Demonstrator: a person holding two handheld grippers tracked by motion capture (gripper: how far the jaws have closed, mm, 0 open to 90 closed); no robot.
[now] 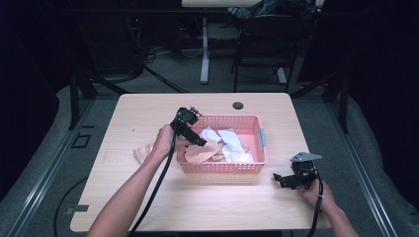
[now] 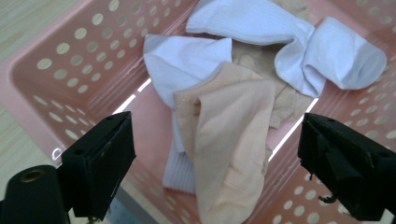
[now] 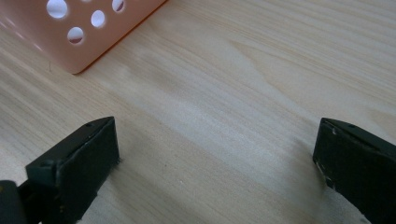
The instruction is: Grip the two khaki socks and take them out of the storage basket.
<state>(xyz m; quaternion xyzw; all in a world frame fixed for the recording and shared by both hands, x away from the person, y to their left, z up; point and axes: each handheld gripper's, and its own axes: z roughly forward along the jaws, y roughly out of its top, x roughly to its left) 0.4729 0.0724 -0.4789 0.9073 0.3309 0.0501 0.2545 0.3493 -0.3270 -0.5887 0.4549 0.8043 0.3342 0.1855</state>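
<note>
Fingers (image 2: 98, 158) both sides spread | peach sock (image 2: 229, 140) below left | white socks (image 2: 289, 42) beside | basket (image 2: 70, 70)

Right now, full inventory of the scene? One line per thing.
basket: one, pink, perforated, middle of table
white socks: at least two, white, in basket
peach sock: one, peach, draped over basket's near-left rim
sock on table: one, peach, left of basket
table: one, light wood
left gripper: black, open, over peach sock in basket
right gripper: black, open, low over bare table right of basket
</note>
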